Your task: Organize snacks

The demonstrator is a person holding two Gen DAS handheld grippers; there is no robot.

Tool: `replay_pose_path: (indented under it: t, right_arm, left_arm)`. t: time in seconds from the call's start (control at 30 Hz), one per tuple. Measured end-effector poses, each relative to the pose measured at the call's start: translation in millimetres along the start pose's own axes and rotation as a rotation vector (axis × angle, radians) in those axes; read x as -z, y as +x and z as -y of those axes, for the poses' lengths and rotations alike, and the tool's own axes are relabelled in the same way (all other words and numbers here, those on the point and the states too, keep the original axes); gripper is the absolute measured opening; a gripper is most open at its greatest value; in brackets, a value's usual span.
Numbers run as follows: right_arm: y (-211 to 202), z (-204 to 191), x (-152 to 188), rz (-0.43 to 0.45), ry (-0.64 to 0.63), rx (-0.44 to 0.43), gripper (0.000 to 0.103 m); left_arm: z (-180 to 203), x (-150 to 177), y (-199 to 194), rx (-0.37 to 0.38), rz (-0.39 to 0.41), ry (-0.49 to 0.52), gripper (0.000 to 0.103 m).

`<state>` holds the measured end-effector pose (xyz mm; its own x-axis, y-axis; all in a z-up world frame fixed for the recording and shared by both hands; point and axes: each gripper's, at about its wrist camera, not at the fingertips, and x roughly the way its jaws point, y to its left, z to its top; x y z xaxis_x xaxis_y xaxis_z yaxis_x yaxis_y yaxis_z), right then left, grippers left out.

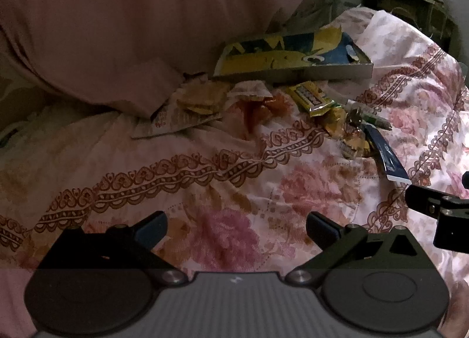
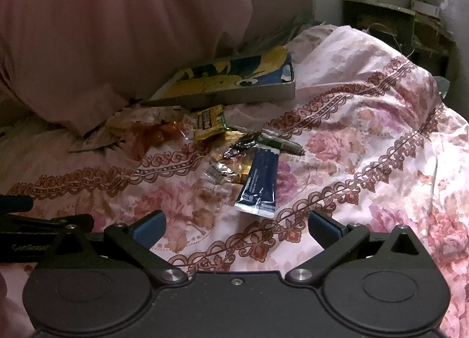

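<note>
Several snack packets lie in a loose heap on a floral bedsheet. A dark blue packet [image 2: 260, 184] lies nearest my right gripper [image 2: 236, 231], which is open and empty just short of it. A yellow packet [image 2: 208, 125] and crumpled gold wrappers [image 2: 231, 171] lie behind it. A shallow yellow-and-blue box [image 2: 234, 81] sits beyond the heap. My left gripper [image 1: 236, 231] is open and empty over bare sheet. In its view the blue packet [image 1: 387, 156], the yellow packet [image 1: 312, 99] and the box [image 1: 293, 56] lie ahead to the right.
A large pink pillow [image 1: 132, 30] leans at the left, touching the box and the pale wrappers [image 1: 193, 103]. The right gripper's finger [image 1: 433, 206] shows at the right edge of the left view. A dark shelf [image 2: 395, 24] stands beyond the bed.
</note>
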<state>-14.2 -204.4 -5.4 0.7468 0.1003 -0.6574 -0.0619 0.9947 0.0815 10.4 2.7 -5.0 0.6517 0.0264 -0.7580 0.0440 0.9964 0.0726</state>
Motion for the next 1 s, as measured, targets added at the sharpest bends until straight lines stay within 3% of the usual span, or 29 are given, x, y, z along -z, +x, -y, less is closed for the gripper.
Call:
replay_pose_path:
  t: [0.17,0.43,0.73,1.0]
  right_arm:
    - [4.7,2.3,-6.6,-0.030,0.017,-0.014,0.103]
    - [10.2,9.5,-28.4,-0.018,-0.031,0.016,0.103]
    - [29.1,20.8,-59.4,-0.059,-0.088,-0.097,0.103]
    - [60.0,32.4,-95.0,-0.094,-0.159,-0.113,0.102]
  left_arm:
    - [-1.9,-13.1,6.6,0.002,-0.032,0.009,0.103]
    - [-3.6,-46.3,15.6,-0.003,0.010,0.062,0.103]
    - [4.2,-83.6,44.9,0.094,0.030,0.105,0.103]
    - [23.5,-96.0,72.4,0.177,0.086,0.165,0.103]
